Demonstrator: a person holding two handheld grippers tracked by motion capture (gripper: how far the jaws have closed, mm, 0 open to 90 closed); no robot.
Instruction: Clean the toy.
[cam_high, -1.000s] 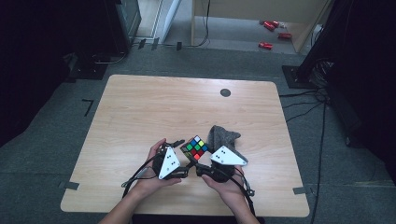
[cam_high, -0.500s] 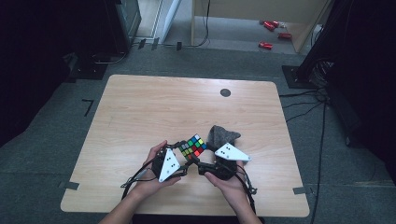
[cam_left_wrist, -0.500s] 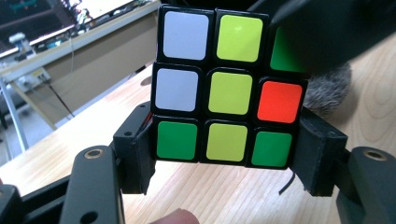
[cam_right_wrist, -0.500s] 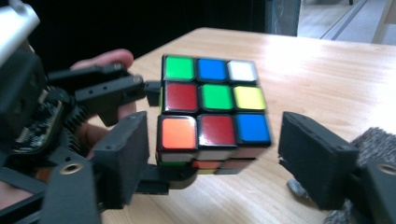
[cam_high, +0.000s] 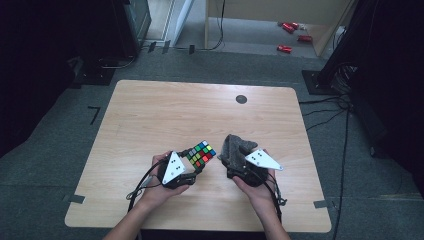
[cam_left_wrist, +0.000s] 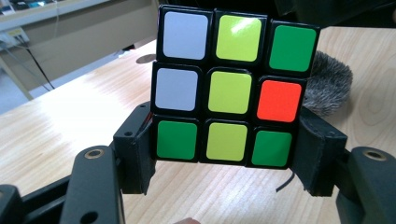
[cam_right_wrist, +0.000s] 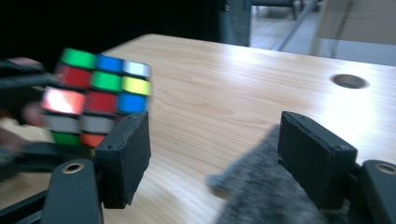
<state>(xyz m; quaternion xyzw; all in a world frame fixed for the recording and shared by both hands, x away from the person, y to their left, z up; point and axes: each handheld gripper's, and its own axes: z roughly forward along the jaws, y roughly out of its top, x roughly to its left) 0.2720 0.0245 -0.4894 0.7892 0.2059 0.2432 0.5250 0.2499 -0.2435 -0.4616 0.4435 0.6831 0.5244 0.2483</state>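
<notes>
Left hand-held gripper (cam_high: 192, 165): lower centre of the high view, held in the person's left hand (cam_high: 162, 187); its jaws are clamped on the lowest layer of the multicoloured plastic puzzle cube (cam_left_wrist: 232, 86), one pad on each side.

Puzzle cube, left gripper view: fills the upper middle of the frame, showing a face of white, yellow-green, green and one orange-red tile, raised off the light wooden counter (cam_left_wrist: 60, 126).

Puzzle cube, right gripper view: at the left edge, blurred, showing other faces with red, blue, green and white tiles that the left gripper view hides.

Right hand-held gripper (cam_right_wrist: 212, 154): its jaws stand wide apart at the bottom of its own view, with nothing pressed between the pads; the fuzzy grey cloth bundle (cam_right_wrist: 261, 196) lies low between them, up against the right-hand jaw.

Grey cloth, high view: just right of the cube, at the tip of the right hand-held gripper, lower centre-right of the frame; the two things are near but apart.

Grey cloth, left gripper view: a furry edge peeks out behind the cube's right side.

Cable hole (cam_high: 241, 99): a dark round opening in the counter's far edge, upper centre; it also shows at the upper right of the right gripper view.

Red objects on the floor (cam_high: 287, 35): past the counter, top right of the high view, too small to identify.
</notes>
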